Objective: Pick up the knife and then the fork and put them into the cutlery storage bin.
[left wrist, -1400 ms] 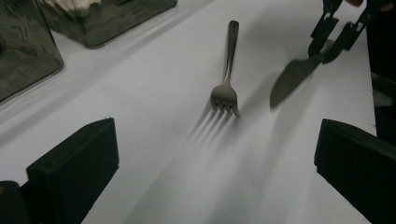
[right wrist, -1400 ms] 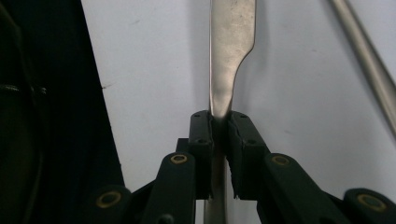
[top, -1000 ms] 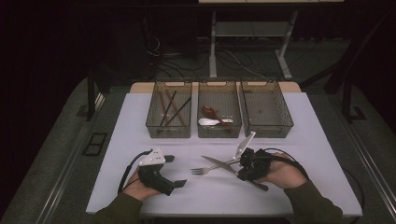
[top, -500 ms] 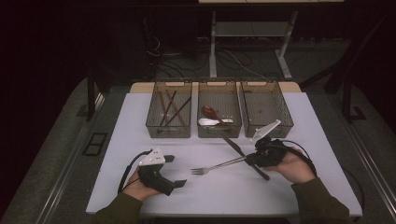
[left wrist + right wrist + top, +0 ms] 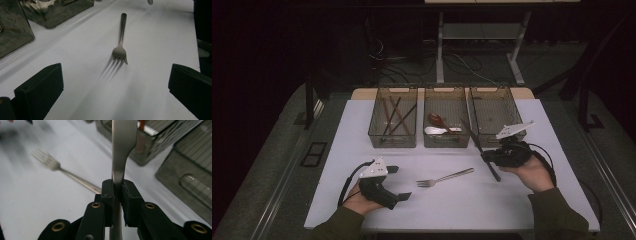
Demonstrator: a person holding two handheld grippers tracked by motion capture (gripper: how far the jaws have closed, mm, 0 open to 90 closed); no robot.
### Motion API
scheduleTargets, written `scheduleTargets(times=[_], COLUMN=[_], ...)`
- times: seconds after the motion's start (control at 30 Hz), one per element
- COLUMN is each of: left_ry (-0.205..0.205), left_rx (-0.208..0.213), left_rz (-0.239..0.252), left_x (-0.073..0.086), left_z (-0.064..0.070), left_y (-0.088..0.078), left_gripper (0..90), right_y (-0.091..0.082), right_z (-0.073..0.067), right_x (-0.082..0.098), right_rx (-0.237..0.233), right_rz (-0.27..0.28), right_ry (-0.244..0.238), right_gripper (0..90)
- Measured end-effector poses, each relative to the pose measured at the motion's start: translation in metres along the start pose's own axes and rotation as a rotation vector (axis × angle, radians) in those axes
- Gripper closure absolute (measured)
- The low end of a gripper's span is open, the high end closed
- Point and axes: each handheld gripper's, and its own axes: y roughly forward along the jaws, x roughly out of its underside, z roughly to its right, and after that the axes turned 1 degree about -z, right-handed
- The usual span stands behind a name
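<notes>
Since a second ago we carry the knife, clamped in our right gripper, right toward the right-hand bin (blade pointing far-left), while the fork lies mid-table nearer our wide-open left gripper, handle far-right.
</notes>
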Motion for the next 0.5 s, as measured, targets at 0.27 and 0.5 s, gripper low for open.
scheduleTargets(times=[0.27, 0.5], left_ry=[-0.001, -0.006], left_rx=[0.002, 0.002], left_rz=[0.003, 0.007], left_x=[0.000, 0.000], left_z=[0.000, 0.001], left_y=[0.000, -0.001], left_gripper=[0.0, 0.0], right_y=[-0.009, -0.024], right_z=[0.010, 0.026], right_x=[-0.001, -0.011], right_rx=[0.036, 0.070], right_rz=[0.082, 0.139], right_ry=[0.037, 0.064], right_gripper=[80.7, 80.6])
